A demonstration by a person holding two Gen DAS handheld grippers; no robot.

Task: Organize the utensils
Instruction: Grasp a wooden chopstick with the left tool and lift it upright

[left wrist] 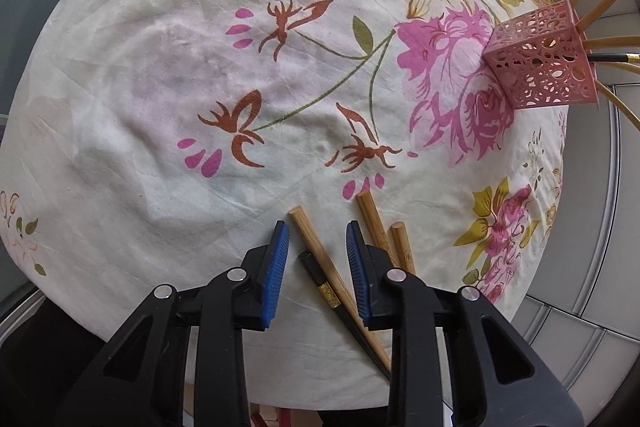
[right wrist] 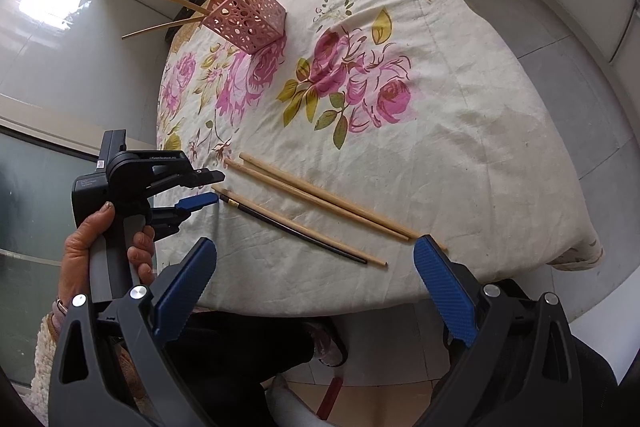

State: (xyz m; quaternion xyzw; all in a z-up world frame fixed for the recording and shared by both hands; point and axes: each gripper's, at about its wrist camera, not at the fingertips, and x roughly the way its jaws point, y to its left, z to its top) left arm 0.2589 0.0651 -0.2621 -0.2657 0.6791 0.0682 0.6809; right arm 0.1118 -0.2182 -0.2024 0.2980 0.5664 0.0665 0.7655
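1. Here the left gripper (left wrist: 318, 247) is released, jaws apart, straddling the butt ends of a bamboo chopstick (left wrist: 316, 243) and a black chopstick (left wrist: 320, 277) that lie together on the floral cloth (left wrist: 160, 107)
2. Their long axis runs back under that tool, so it is the nearer one; a plain close should catch them
3. Two more bamboo chopsticks (left wrist: 370, 217) lie just right of the jaws, side by side
4. Pink lattice holder (left wrist: 540, 59) stands well apart, far right, several chopsticks already in it
5. Right gripper (right wrist: 316, 279) is wide open, empty, held off the table's near edge, by the tapered tips
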